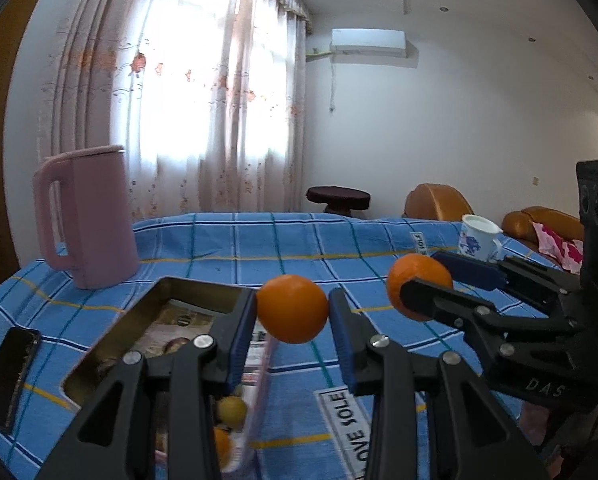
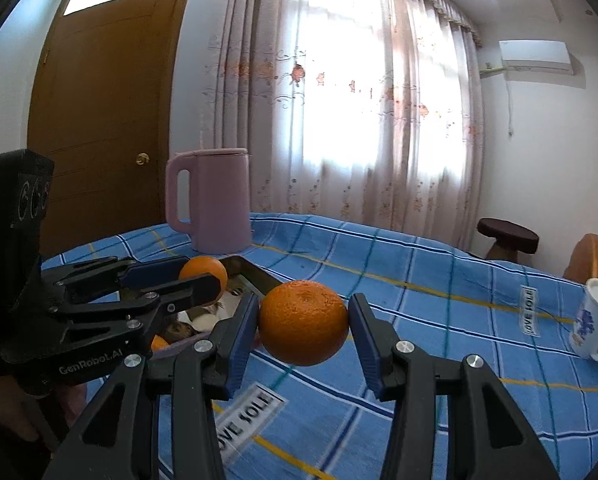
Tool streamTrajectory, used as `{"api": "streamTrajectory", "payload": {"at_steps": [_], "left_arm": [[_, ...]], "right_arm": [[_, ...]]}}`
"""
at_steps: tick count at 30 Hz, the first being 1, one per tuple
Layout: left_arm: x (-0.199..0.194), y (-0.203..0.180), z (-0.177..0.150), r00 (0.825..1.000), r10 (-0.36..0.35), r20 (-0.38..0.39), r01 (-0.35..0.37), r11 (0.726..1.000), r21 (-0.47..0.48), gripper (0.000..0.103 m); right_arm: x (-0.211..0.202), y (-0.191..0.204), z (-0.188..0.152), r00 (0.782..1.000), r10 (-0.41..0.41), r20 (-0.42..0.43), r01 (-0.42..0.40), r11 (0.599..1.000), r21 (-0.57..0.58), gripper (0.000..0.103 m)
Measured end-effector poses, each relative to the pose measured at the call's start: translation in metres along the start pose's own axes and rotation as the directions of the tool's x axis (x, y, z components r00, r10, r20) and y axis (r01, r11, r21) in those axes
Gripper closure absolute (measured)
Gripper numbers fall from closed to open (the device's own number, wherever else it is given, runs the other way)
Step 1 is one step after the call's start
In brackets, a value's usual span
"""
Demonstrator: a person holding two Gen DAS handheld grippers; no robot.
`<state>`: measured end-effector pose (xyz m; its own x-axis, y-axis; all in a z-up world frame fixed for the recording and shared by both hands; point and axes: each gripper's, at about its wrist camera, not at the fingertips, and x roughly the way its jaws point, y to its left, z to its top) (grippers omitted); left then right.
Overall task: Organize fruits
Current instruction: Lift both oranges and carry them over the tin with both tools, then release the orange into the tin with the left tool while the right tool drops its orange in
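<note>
Above the blue checked tablecloth, the left gripper pinches a smooth round orange between its blue pads, held over the edge of a rectangular metal tin. The right gripper clamps a second, dimpled orange just beside it. Only the left wrist view shows a black phone and small fruits low in the tin; only the right wrist view shows the brown door. Both views show the pink plastic jug and the white patterned mug.
</note>
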<state>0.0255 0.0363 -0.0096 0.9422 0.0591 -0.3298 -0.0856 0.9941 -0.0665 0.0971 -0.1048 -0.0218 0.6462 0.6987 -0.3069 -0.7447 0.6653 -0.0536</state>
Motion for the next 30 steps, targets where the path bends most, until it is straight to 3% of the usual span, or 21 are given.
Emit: {"api": "streamTrajectory", "payload": {"at_steps": [15,23,30], "left_arm": [[-0.005,0.057,0.004,0.990,0.135,-0.035,-0.137,0.990,-0.042,0.064],[-0.006,0.096,-0.003,0.976,0.205,-0.073,-0.211,0.972,-0.101,0.064],[-0.002,0.101,-0.014,0.970,0.216,-0.112,-0.227,0.969,-0.095,0.063]], "right_arm": [[0.051,0.042,0.024,0.991,0.132,-0.029,-0.132,0.991,-0.002,0.055],[0.079,0.066,0.016,0.979,0.180,-0.096,-0.180,0.984,0.006,0.054],[0.096,0.080,0.005,0.968,0.197,-0.154,-0.202,0.979,-0.012,0.054]]}}
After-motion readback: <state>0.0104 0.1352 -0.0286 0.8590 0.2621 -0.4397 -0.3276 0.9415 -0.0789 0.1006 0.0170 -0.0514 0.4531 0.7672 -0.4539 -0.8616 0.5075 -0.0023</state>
